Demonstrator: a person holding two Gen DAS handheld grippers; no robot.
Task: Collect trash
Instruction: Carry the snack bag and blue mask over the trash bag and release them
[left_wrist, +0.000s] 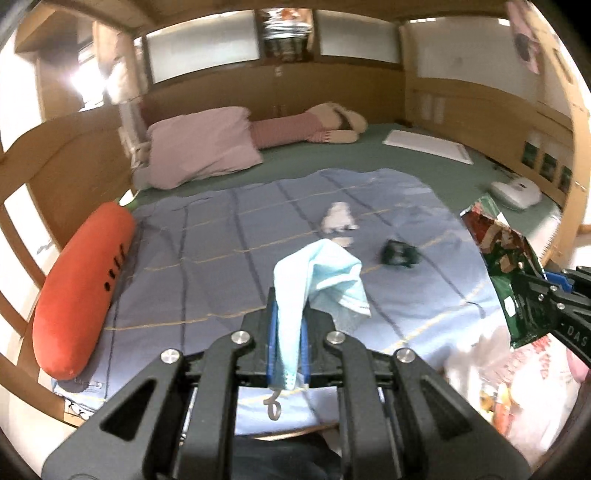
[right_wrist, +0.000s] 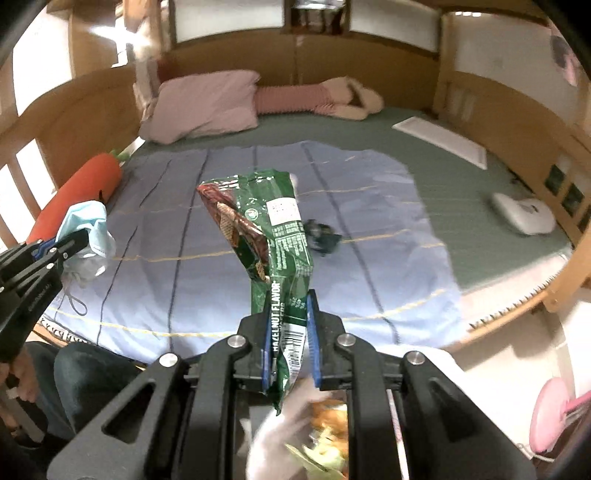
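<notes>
Left gripper (left_wrist: 287, 345) is clamped tight on a blue face mask (left_wrist: 321, 280); right gripper (right_wrist: 290, 343) pinches a green wafer wrapper (right_wrist: 273, 236) above the bed (right_wrist: 461, 177).

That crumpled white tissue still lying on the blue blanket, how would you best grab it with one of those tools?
Pinch the tissue across its raised, bunched middle, coming straight down from above. It lies low and soft on the blanket, so a sideways approach would likely just push it along.

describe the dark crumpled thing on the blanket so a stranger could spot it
Start at the blue blanket spread over the green bed. Near its middle, right of a white tissue, lies the dark wad. It is the only blackish-green scrap there, small and balled up, held by neither hand-held gripper.
</notes>
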